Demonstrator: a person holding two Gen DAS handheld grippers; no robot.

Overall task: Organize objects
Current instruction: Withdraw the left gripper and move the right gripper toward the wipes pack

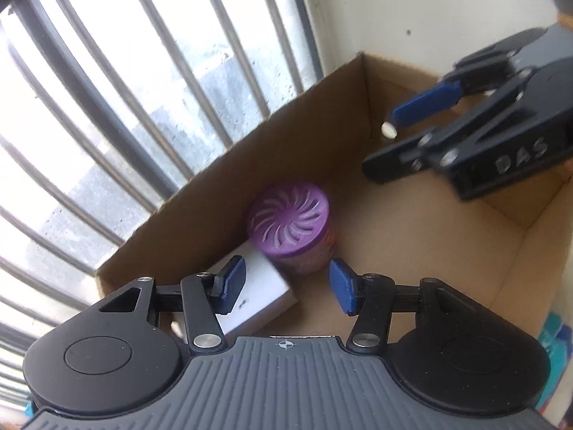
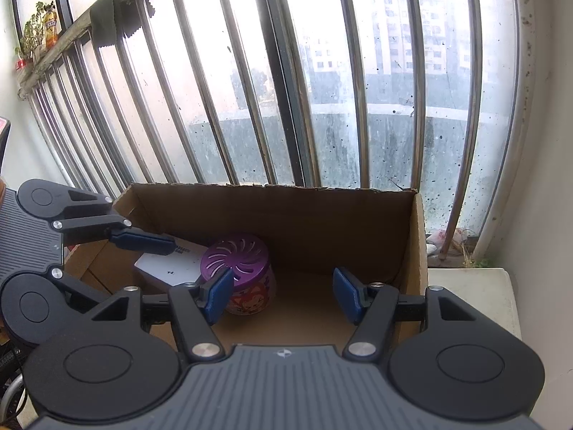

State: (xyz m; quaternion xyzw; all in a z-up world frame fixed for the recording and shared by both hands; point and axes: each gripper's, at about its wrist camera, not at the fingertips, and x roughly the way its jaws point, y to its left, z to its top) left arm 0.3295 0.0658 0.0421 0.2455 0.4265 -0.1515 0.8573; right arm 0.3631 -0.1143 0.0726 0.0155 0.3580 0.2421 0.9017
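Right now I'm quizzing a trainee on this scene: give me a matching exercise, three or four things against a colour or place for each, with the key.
Things:
1. air freshener jar
2. white box
3. cardboard box
4. left gripper

Descriptions:
A. brown, open at the top, in front of the barred window
B. purple slotted lid, standing upright
C. lying flat beside the jar, near the carton's wall
D. blue pads apart, nothing between them

Pairs: 1-B, 2-C, 3-A, 4-D

Your left wrist view looks steeply down into the cardboard box (image 1: 272, 150); your right looks level over its rim toward the barred window (image 2: 322, 71); both share the purple air freshener (image 1: 290, 229).
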